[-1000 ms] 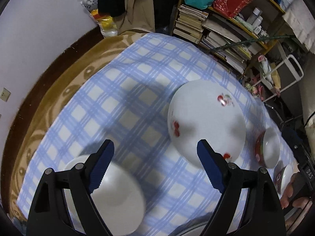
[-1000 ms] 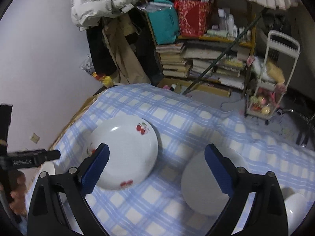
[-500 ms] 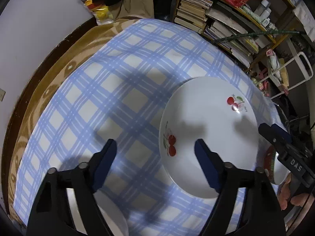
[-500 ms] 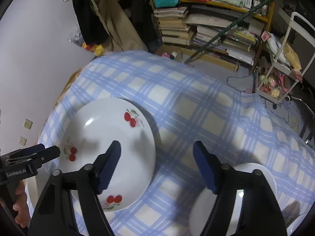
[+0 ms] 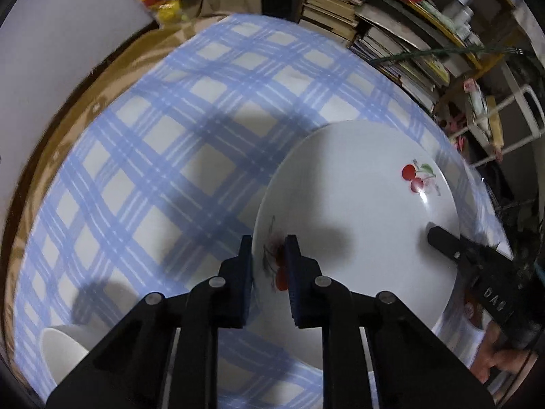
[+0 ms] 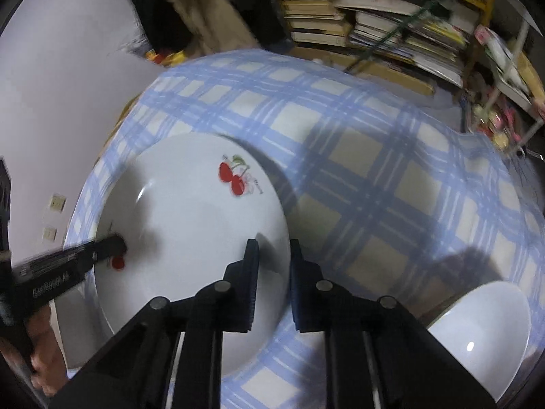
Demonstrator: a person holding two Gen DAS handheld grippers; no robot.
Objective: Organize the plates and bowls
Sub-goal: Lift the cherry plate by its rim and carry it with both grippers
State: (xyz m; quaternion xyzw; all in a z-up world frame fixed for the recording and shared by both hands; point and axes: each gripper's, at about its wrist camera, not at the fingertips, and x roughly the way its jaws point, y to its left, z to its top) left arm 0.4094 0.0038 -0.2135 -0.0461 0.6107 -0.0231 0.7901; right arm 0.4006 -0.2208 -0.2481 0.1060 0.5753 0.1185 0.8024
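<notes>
On the blue-checked desk (image 5: pixel 143 156) we see the round white cherry-print plate (image 5: pixel 357 204); left tongs (image 5: pixel 269 255) closing on its 9 o'clock rim, right tongs (image 6: pixel 272 255) closing at 3 o'clock.

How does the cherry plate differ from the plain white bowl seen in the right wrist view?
The cherry plate is wide, shallow and printed with red cherries; the plain white bowl is smaller, deeper and unprinted. Both tools straddle the plate's rim, jaws closing; nothing grips the bowl. Both are white and sit on the blue checked tablecloth.
</notes>
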